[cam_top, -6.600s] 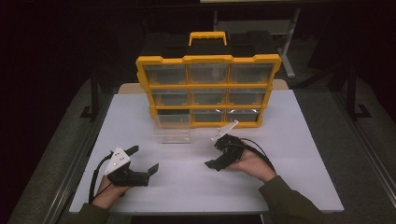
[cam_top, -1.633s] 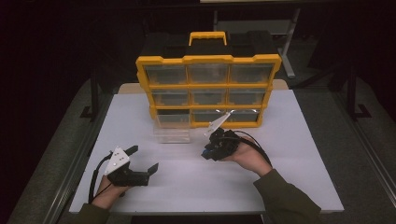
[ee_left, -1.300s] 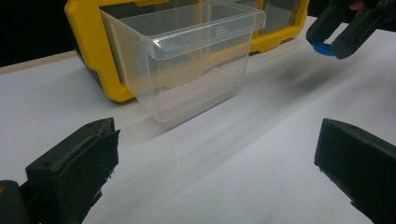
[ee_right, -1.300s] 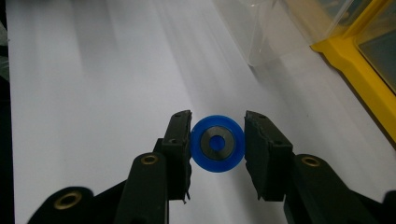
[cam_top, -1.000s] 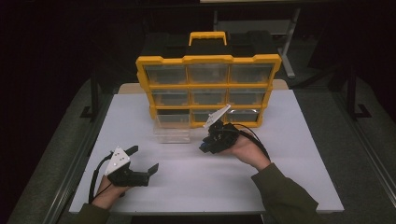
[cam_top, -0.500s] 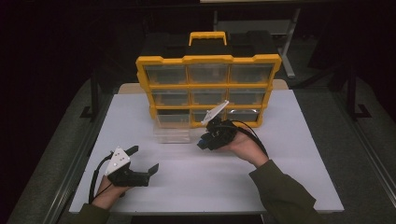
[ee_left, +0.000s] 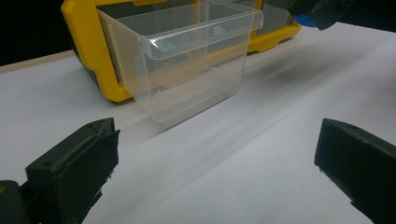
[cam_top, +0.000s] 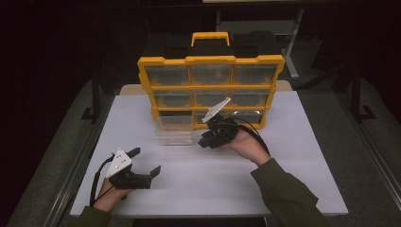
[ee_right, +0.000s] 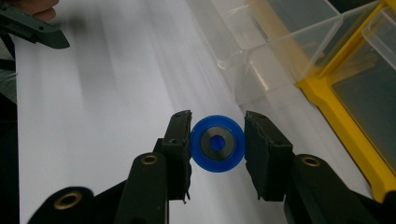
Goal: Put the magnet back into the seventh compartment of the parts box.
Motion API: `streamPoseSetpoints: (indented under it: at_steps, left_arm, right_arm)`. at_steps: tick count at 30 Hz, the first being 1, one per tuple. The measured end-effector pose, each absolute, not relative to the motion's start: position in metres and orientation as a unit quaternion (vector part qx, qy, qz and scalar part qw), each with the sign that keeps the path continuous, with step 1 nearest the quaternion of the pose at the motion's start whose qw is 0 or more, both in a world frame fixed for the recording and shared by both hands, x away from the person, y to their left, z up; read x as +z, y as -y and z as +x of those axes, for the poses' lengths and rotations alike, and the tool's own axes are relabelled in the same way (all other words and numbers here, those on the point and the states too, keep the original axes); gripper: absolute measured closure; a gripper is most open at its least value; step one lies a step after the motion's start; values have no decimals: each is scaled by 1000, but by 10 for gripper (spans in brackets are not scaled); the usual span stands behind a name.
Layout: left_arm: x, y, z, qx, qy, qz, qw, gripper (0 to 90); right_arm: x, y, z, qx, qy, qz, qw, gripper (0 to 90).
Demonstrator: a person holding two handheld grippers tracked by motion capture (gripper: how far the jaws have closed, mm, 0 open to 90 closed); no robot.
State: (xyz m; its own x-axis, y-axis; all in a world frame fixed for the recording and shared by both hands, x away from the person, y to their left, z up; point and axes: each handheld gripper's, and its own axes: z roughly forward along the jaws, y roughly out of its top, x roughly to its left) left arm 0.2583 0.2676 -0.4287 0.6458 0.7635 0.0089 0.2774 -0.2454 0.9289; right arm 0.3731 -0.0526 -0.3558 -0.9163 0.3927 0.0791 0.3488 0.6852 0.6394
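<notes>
A yellow drawer cabinet [cam_top: 211,85] stands at the back of the white table [cam_top: 283,179]. Its bottom-left clear drawer [cam_top: 176,129] is pulled out toward me; the same clear drawer [ee_left: 187,56] looks empty in the left gripper view. My right gripper [cam_top: 204,140] hovers just right of that drawer, shut on a blue wheel [ee_right: 217,143] with a grey metal centre, pinched by its rim between both pads. My left gripper [cam_top: 144,161] rests on the table at the front left, open with nothing between its fingers [ee_left: 74,163].
Other clear drawers [cam_top: 210,74] sit closed in the cabinet, contents unclear. The table's front edge [cam_top: 208,213] lies just behind my left hand. Dark floor and a metal frame [cam_top: 293,56] lie beyond the table.
My right hand has carried the blue wheel a little left and toward the pulled-out drawer. The left gripper has stayed put.
</notes>
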Motion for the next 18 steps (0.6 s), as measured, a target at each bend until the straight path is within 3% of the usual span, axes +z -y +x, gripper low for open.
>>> streamPoseSetpoints:
  at_steps: [18]
  left_arm:
    - [-429,-267,258,242,-348,750,507,0]
  right_arm:
    - [-345,43,381,352,-914,201,27,618]
